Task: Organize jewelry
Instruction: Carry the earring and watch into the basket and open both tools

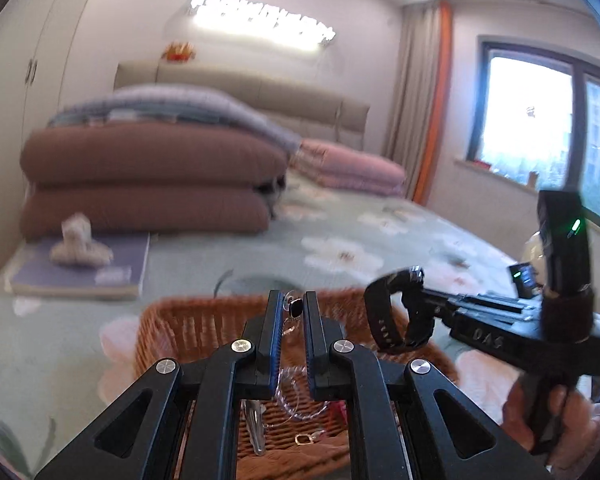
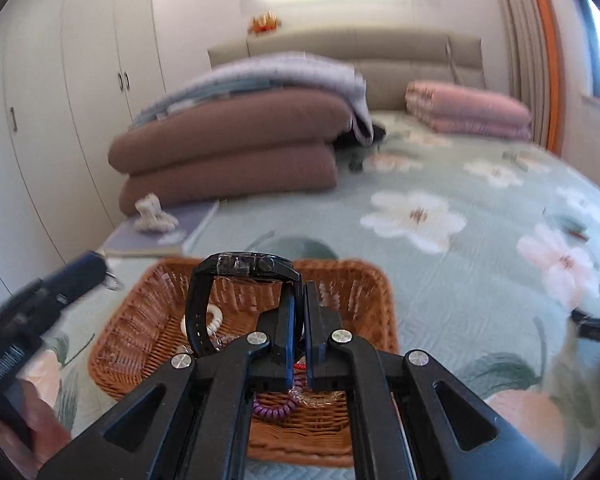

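Note:
A brown wicker basket [image 1: 168, 320] [image 2: 140, 320] sits on the flowered bedspread below both grippers. My left gripper [image 1: 294, 300] is shut on a small black-stone pendant [image 1: 297, 307] whose thin chain hangs down between the fingers. It also shows blurred as the left gripper [image 2: 96, 270] at the left edge of the right wrist view. My right gripper [image 2: 299, 294] is shut on the strap of a black wristwatch [image 2: 244, 265], held above the basket. The left wrist view shows that right gripper [image 1: 418, 312] and watch [image 1: 384, 312] at the right. In the basket lie a purple coil bracelet [image 2: 274, 408], a white coil [image 2: 215, 318] and a clear coil [image 1: 300, 404].
Folded brown quilts [image 1: 148, 176] and a pink quilt [image 1: 356, 168] are stacked near the headboard. A purple book [image 1: 80, 276] with a small white figure on it lies beyond the basket to the left. Wardrobe doors stand at the left, a window at the right. A hand [image 1: 540, 412] grips the right tool.

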A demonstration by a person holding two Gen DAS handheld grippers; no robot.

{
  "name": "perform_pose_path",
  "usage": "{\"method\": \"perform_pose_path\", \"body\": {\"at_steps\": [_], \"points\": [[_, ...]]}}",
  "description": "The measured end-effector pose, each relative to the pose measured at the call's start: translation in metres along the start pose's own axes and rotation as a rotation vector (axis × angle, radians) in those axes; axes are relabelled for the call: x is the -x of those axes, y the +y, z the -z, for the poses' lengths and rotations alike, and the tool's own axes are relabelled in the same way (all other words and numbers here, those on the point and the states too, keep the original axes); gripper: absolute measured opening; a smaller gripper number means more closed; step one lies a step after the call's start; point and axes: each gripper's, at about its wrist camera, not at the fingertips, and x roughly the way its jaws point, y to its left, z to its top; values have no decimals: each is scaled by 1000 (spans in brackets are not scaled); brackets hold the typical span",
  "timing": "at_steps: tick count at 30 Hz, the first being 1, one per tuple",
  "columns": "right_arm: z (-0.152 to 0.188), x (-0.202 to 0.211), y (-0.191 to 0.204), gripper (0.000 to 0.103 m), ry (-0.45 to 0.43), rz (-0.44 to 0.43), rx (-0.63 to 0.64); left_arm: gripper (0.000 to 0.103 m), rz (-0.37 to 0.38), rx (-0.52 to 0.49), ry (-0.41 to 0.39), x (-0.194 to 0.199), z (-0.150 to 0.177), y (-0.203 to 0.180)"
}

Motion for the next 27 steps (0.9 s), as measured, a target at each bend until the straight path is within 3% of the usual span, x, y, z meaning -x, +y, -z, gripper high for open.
{"method": "perform_pose_path", "body": {"at_steps": [3, 9, 13, 23, 25, 27], "points": [[3, -21, 0, 4, 52, -13, -15, 9, -15, 68, 27, -13, 20, 8], [13, -47, 6, 4, 142, 1, -22, 9, -74, 109, 98, -32, 37, 23], [19, -60, 6, 4, 182, 29, -30, 9, -59, 137, 134, -40, 43, 32], [22, -61, 4, 5, 172, 30, -24, 11, -34, 116, 124, -37, 47, 28], [23, -60, 2, 7, 172, 14, -43, 20, -41, 112, 118, -35, 48, 27], [25, -59, 1, 8, 179, 1, -49, 48, -71, 100, 103, -32, 47, 26]]}}
